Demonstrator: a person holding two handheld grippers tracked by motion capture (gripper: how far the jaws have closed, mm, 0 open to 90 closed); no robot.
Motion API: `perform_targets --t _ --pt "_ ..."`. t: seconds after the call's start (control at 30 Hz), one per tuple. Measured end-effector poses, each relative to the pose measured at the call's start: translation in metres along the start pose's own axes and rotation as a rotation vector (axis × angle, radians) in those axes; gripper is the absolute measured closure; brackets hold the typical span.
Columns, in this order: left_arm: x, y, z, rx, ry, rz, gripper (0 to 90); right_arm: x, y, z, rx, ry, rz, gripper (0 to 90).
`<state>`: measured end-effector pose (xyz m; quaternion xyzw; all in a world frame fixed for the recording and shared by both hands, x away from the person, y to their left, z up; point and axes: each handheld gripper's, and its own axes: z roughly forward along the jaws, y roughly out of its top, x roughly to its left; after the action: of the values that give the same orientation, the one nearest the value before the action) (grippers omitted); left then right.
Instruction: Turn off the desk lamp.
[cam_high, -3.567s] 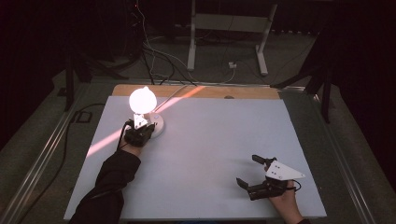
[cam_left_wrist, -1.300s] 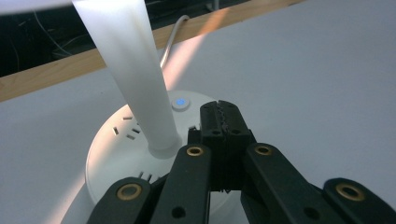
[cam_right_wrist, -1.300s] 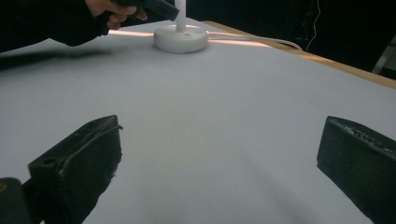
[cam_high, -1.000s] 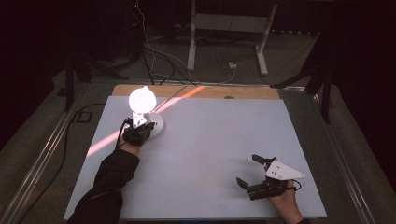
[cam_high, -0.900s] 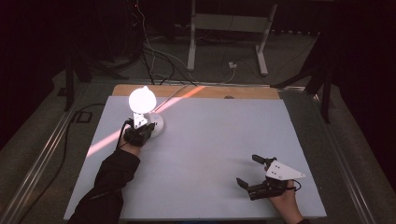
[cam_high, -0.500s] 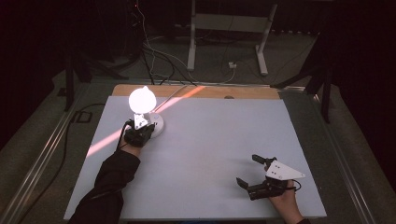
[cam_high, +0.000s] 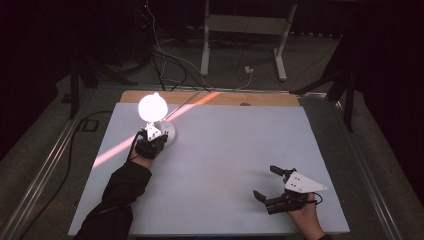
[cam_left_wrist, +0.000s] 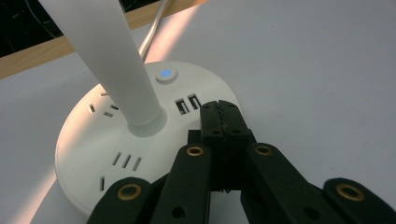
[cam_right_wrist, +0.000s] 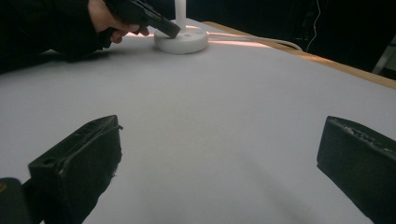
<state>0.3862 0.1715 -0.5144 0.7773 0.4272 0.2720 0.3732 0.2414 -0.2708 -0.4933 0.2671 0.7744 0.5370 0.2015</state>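
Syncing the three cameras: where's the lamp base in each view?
High view: lamp base at upper left of the table, just beyond the left tool.
Left gripper view: left of centre, closed jaws over its near edge.
Right gripper view: top centre, far across the table.
Shared landmark: the white cord running from the base toward the wooden edge.

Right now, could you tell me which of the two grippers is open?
The right gripper: its jaws stand wide apart over bare table, while the left gripper's are shut above the lamp base.
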Motion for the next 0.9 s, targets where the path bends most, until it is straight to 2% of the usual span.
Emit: perform_targets --t 0.07,0.1,0.23,0.7,0.77,0.9 --pt "0.0015 0.0 -0.0007 -0.002 0.008 -0.005 90.0 0.0002 0.0 0.0001 0.0 0.0 -0.003 0.0" --pt "0.0049 -0.0005 -0.0029 -0.015 0.005 -0.028 90.0 0.0001 0.0 0.0 0.0 0.0 -0.002 0.0" --pt "0.0084 0.0003 -0.0054 -0.022 0.009 -0.037 90.0 -0.0003 -0.0001 0.0002 0.001 0.0 -0.002 0.0" --pt "0.0059 -0.0011 -0.0009 -0.001 0.008 -0.016 90.0 0.0003 -0.0002 0.0007 0.004 0.001 -0.003 0.0" --pt "0.0048 -0.0012 -0.001 0.0 0.013 -0.001 90.0 0.0004 -0.0001 0.0008 0.004 0.002 -0.004 0.0" --pt "0.0059 -0.0013 -0.0006 -0.005 0.008 -0.007 90.0 0.0005 -0.0002 0.0009 0.004 0.003 -0.005 0.0"
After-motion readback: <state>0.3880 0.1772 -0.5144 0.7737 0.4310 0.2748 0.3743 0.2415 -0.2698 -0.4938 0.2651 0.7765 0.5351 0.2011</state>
